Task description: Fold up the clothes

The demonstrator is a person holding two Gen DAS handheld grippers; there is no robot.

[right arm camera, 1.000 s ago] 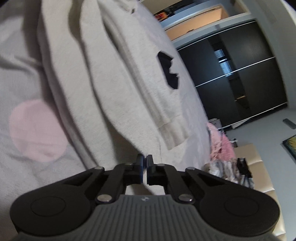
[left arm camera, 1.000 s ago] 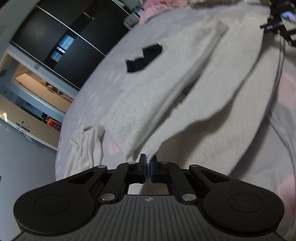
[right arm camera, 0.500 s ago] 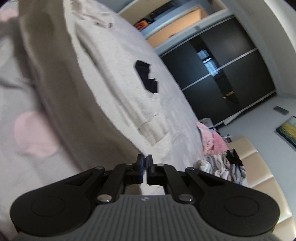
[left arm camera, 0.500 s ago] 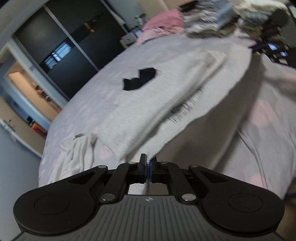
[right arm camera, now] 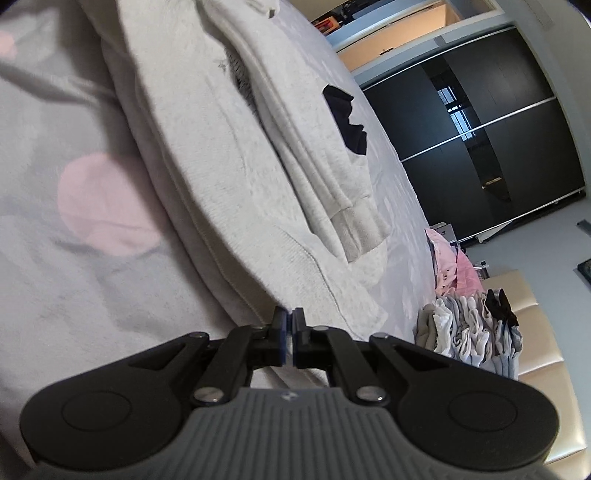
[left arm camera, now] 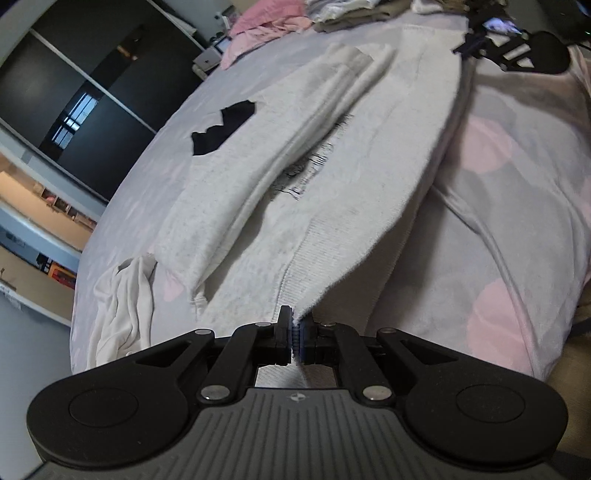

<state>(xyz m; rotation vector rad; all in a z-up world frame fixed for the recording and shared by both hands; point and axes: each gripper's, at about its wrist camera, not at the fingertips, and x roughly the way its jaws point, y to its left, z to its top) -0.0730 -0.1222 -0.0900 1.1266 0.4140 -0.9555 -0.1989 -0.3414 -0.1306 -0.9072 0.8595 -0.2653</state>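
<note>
A light grey sweatshirt lies on the bed, its sleeves folded in over the body and a black patch on it. My left gripper is shut on one corner of the ribbed hem. My right gripper is shut on the other hem corner, and the sweatshirt stretches away from it. The right gripper also shows in the left wrist view at the far top right. The hem edge is held slightly off the bedspread.
The bed has a grey bedspread with pink dots. A crumpled white garment lies beside the sweatshirt. Pink clothes and a pile of folded clothes sit past the bed edge. Dark sliding wardrobe doors stand behind.
Both grippers, still gripping the hem, have come down toward the bed after lifting the hem half a second ago. The sweatshirt body now lies flatter.
</note>
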